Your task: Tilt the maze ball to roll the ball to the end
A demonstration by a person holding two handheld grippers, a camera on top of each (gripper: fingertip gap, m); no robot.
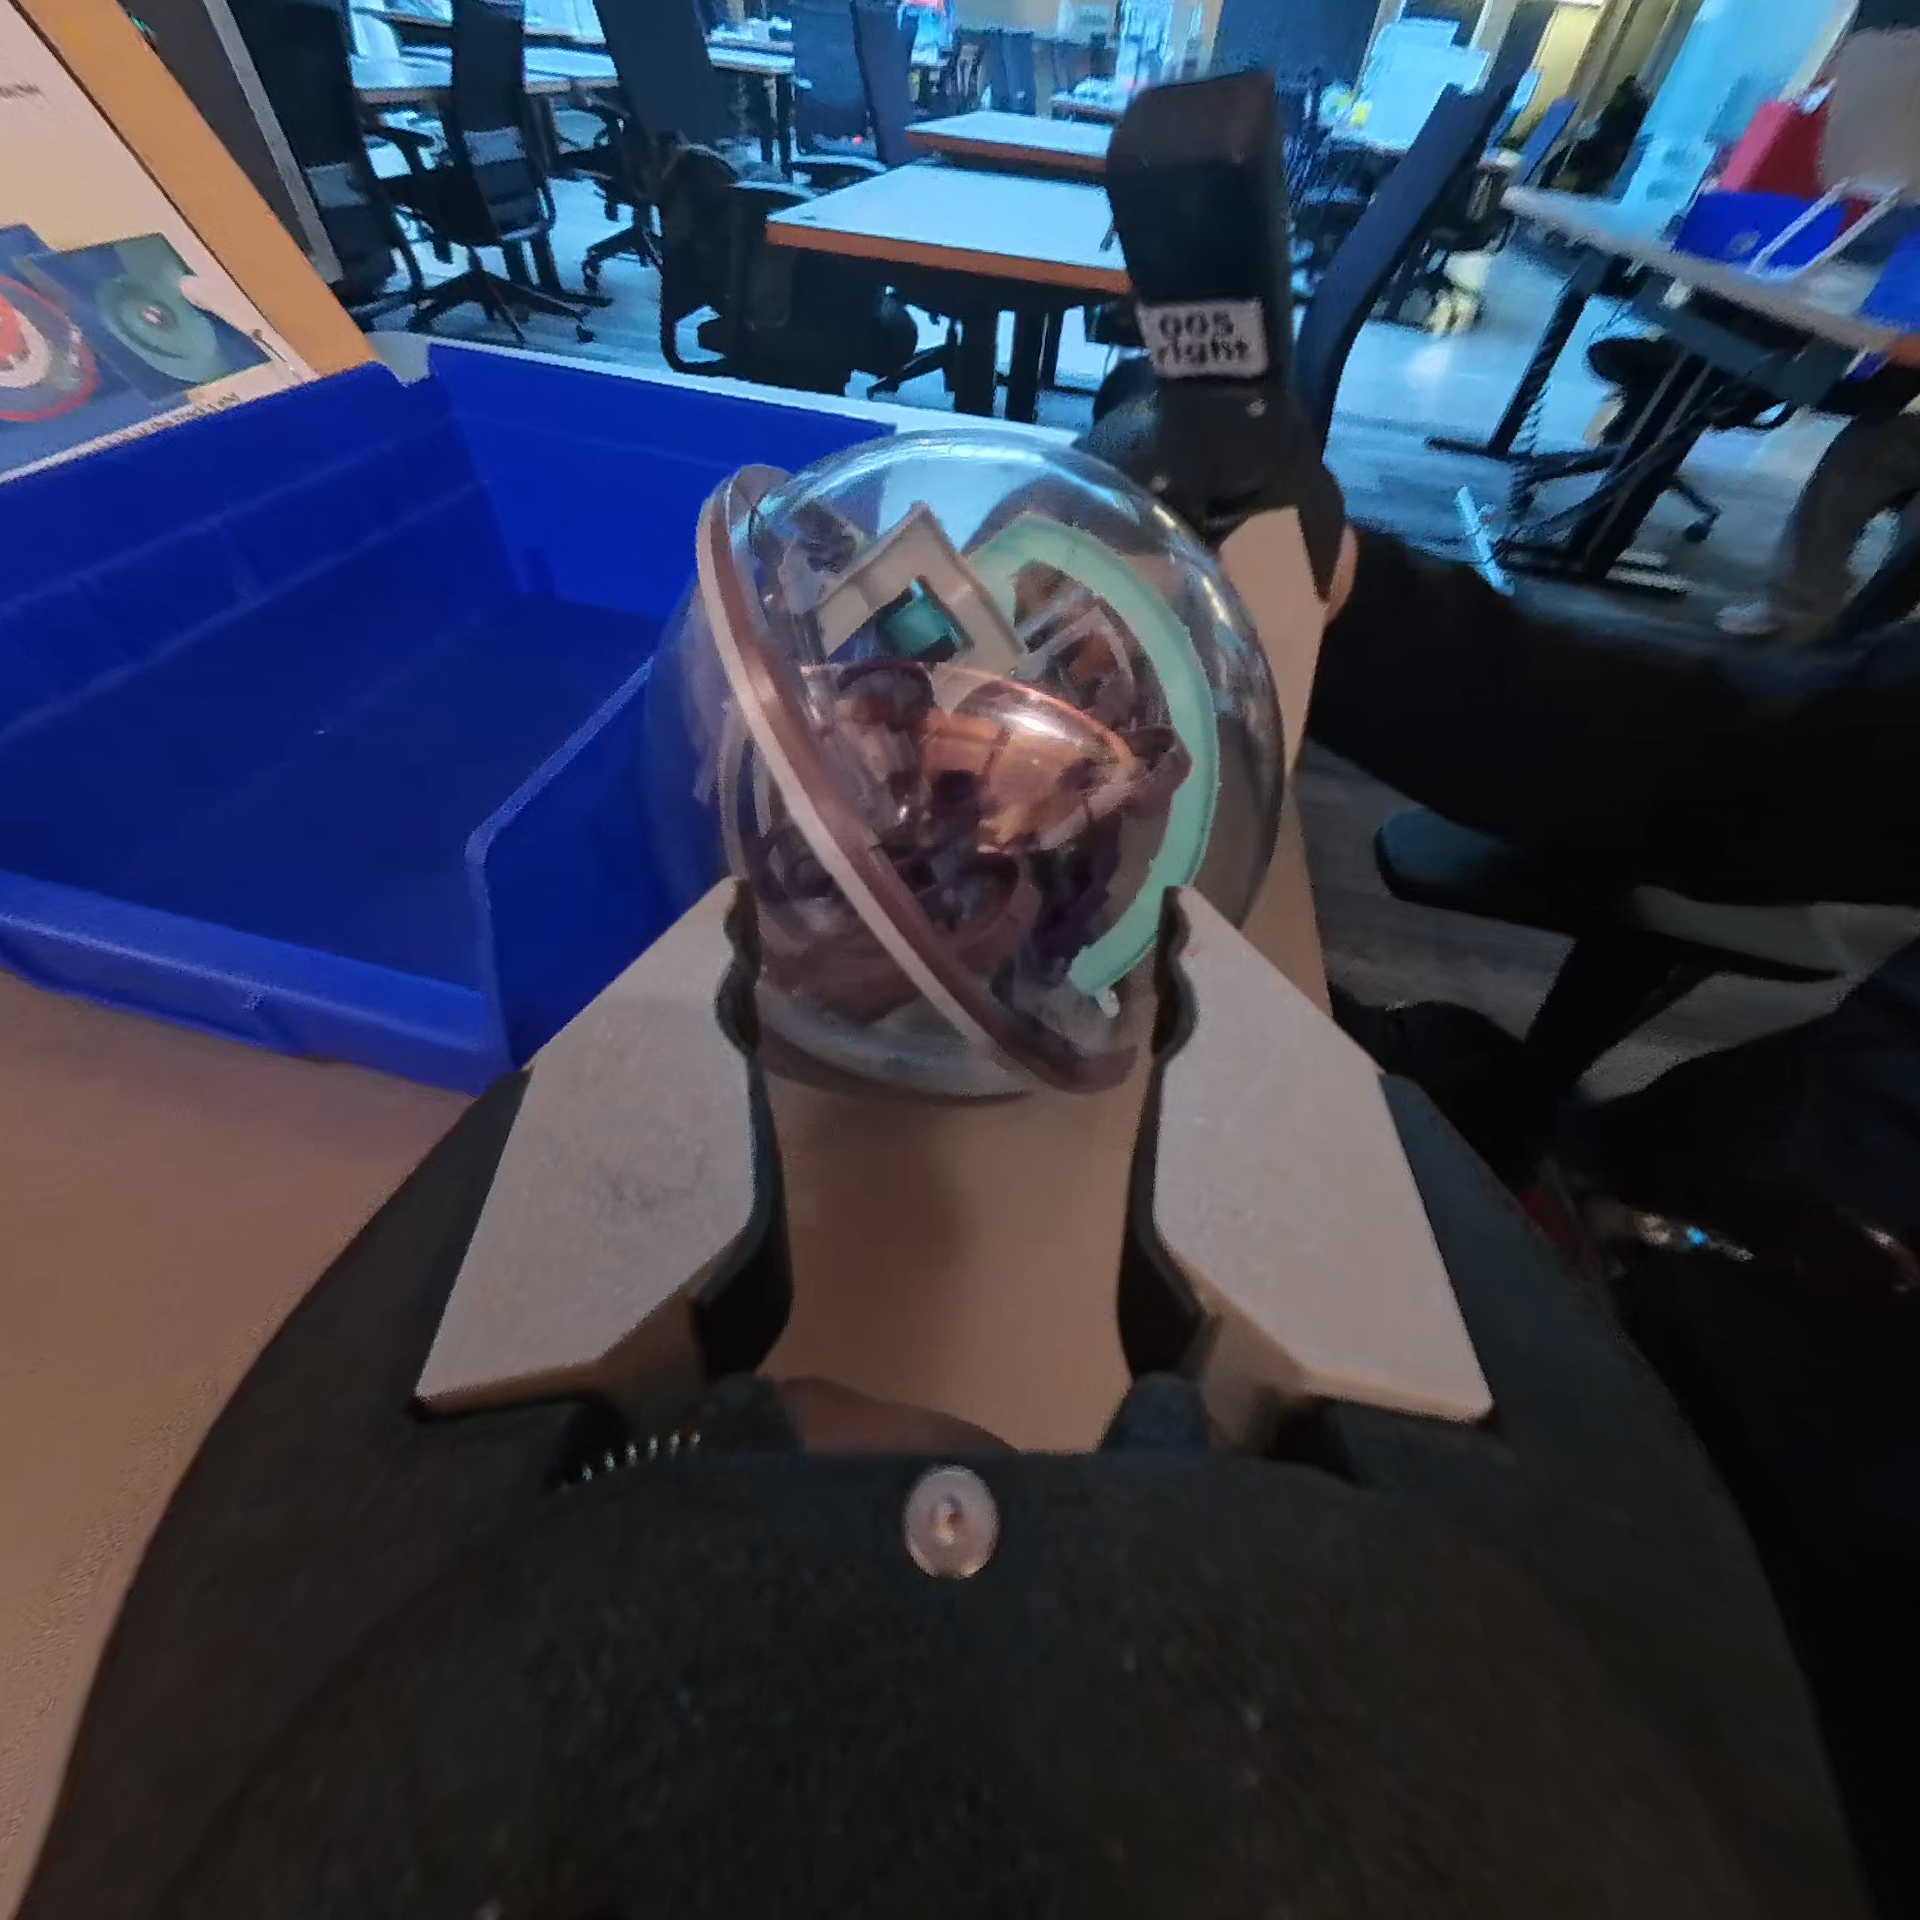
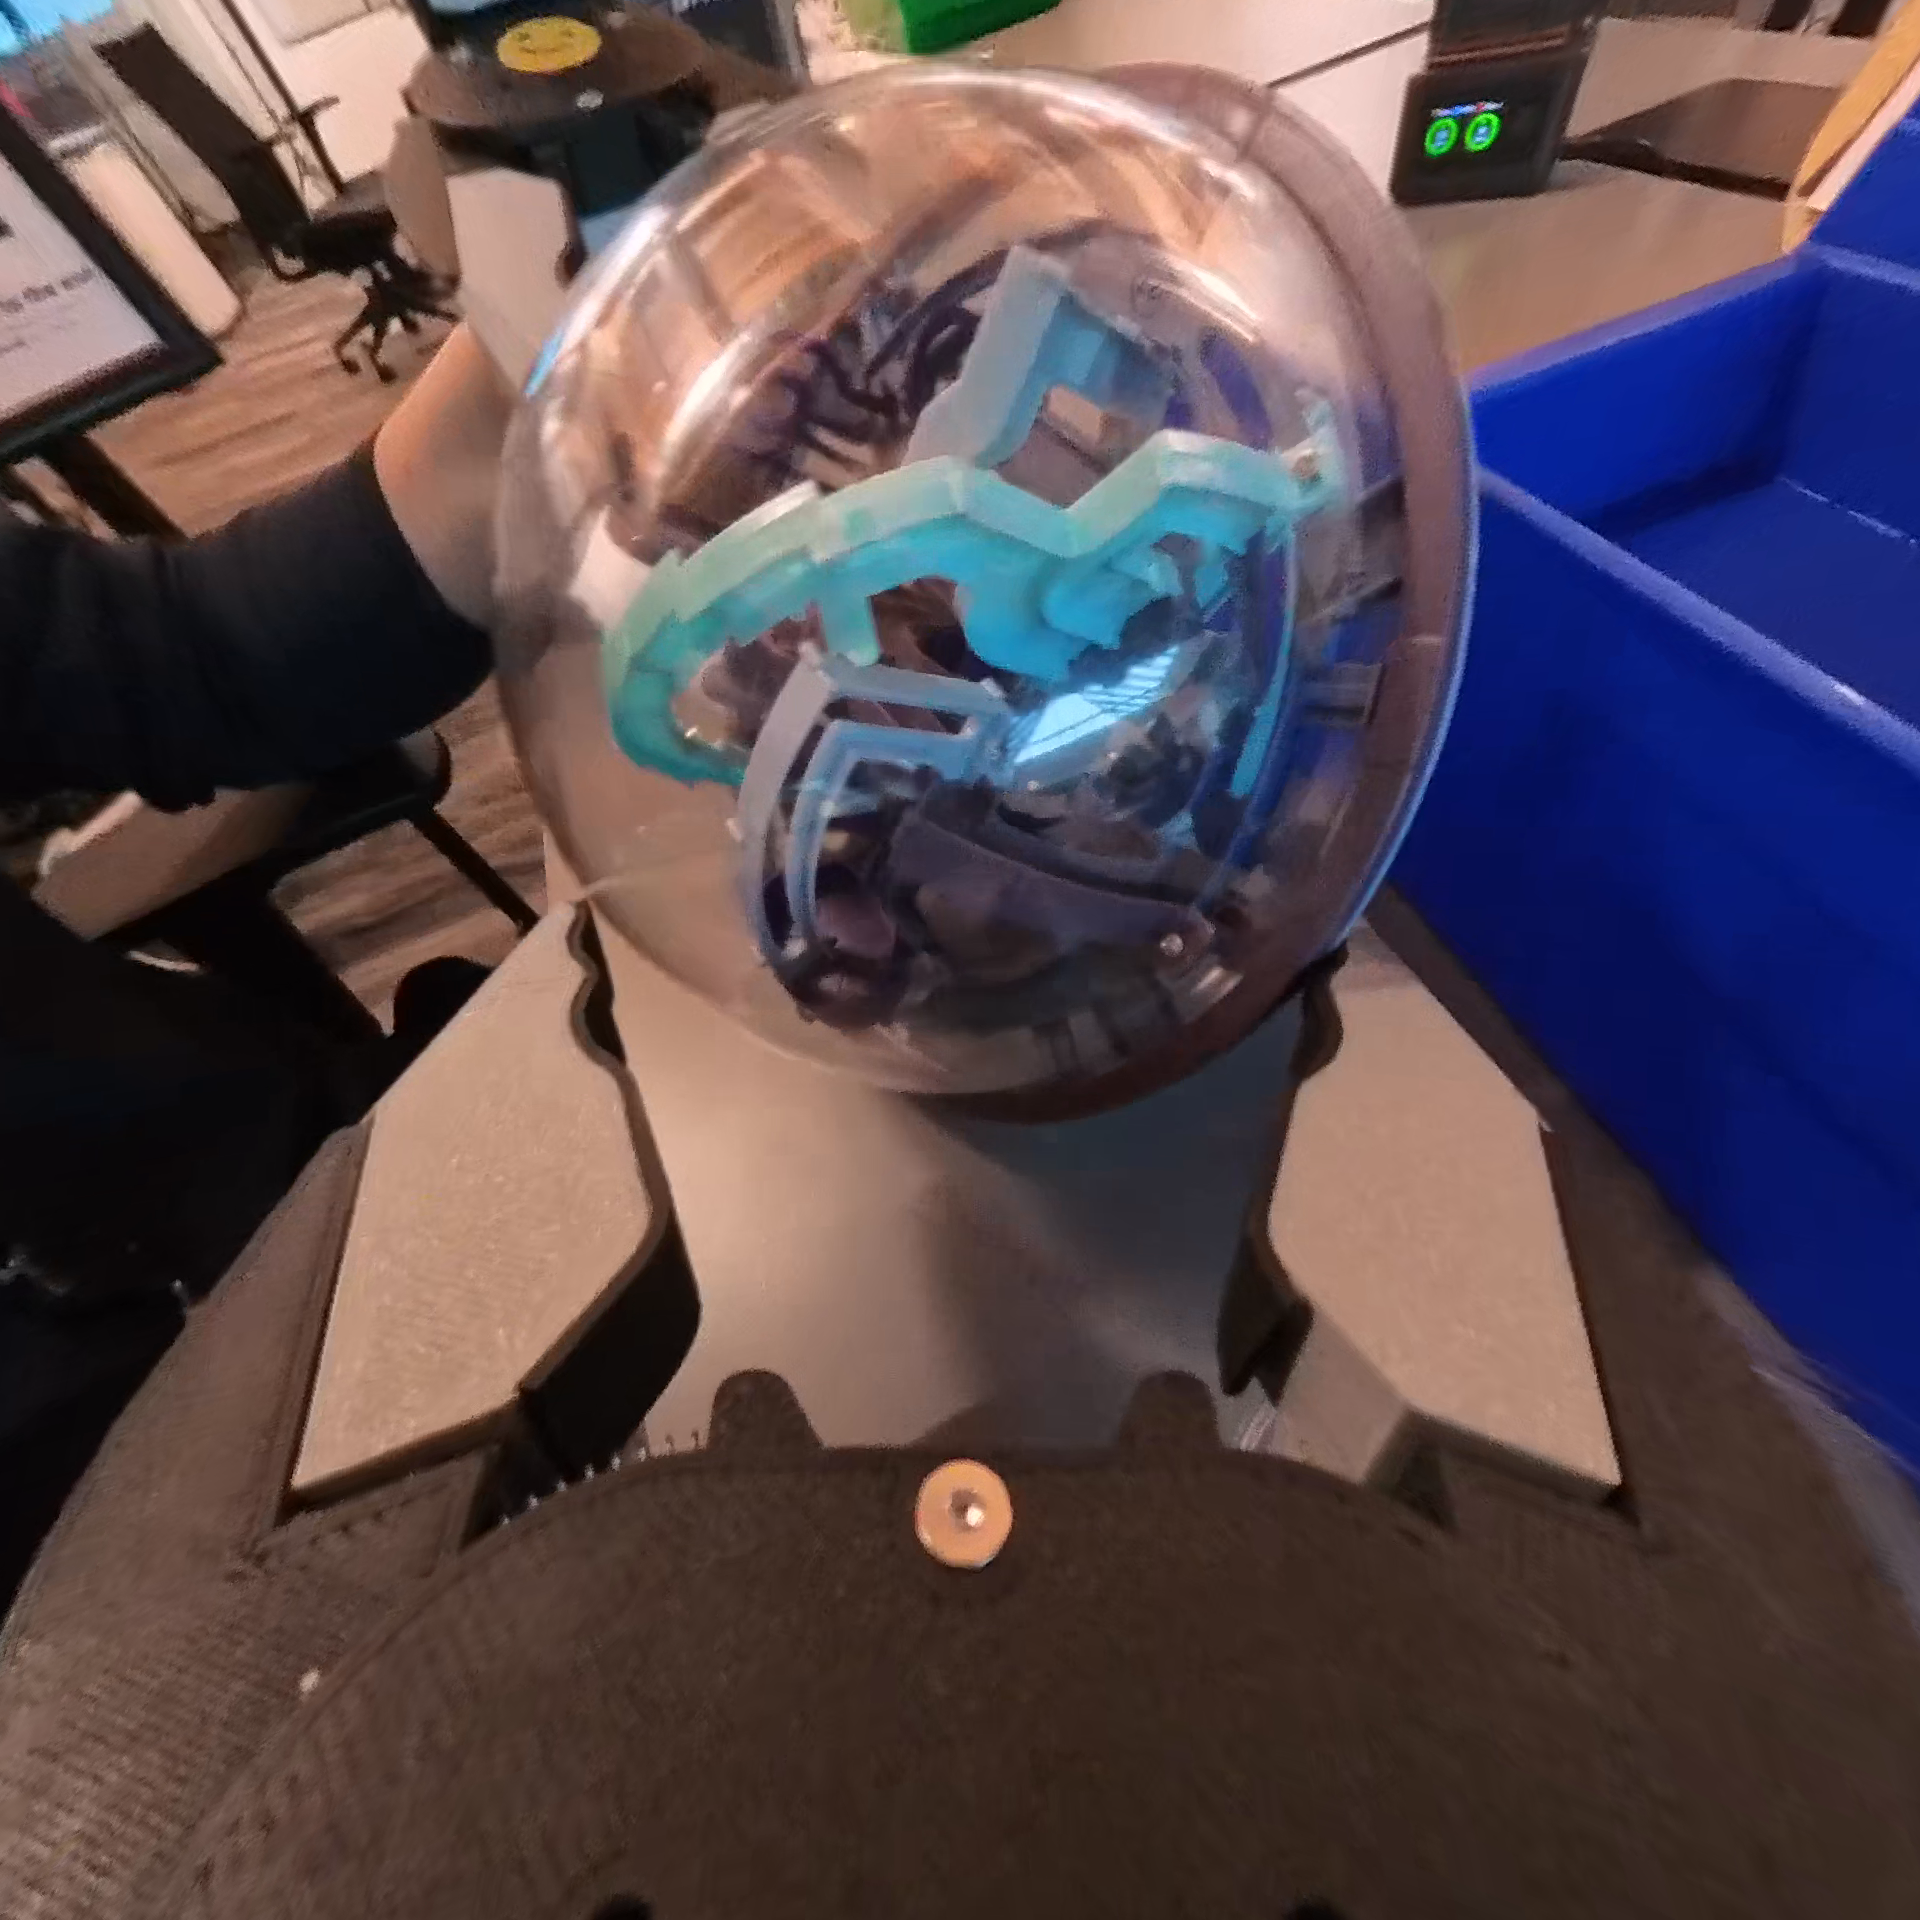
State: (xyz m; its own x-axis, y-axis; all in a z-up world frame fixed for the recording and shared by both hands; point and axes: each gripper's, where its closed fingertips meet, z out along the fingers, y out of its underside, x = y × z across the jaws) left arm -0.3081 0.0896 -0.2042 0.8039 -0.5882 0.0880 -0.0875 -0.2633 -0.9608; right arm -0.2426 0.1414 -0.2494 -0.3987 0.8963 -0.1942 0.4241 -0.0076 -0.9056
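A clear plastic sphere with a maze of teal, grey and dark purple tracks inside, the maze ball (image 1: pixel 966 769), is held up above the tan table (image 1: pixel 156 1195) between the two claws. In the left wrist view the left claw (image 1: pixel 951 977) closes on the sphere's lower part, its black-edged grey fingers (image 1: pixel 743 971) pressed against the shell at either side. The ball's brown equator ring runs tilted from 11 o'clock down to 5 o'clock across the sphere.

Beyond the ball, at 1 o'clock, the right claw shows as a black body with a white label, one of its pale fingers lying along the ball's far side.

In the right wrist view the right claw (image 2: pixel 961 971) is spread wide around the maze ball (image 2: pixel 977 582), which fills the upper middle of the frame. The right-hand finger (image 2: pixel 1320 997) meets the dark equator ring at 5 o'clock of the sphere, and the left-hand finger tip touches the clear shell at 7 o'clock. The small ball inside cannot be made out with certainty.

A blue plastic bin (image 1: pixel 312 675) stands on the table at 9 o'clock of the sphere in the left view and at 3 o'clock in the right view. A person's dark sleeve (image 2: pixel 208 644) reaches in at 9 o'clock of the right view.
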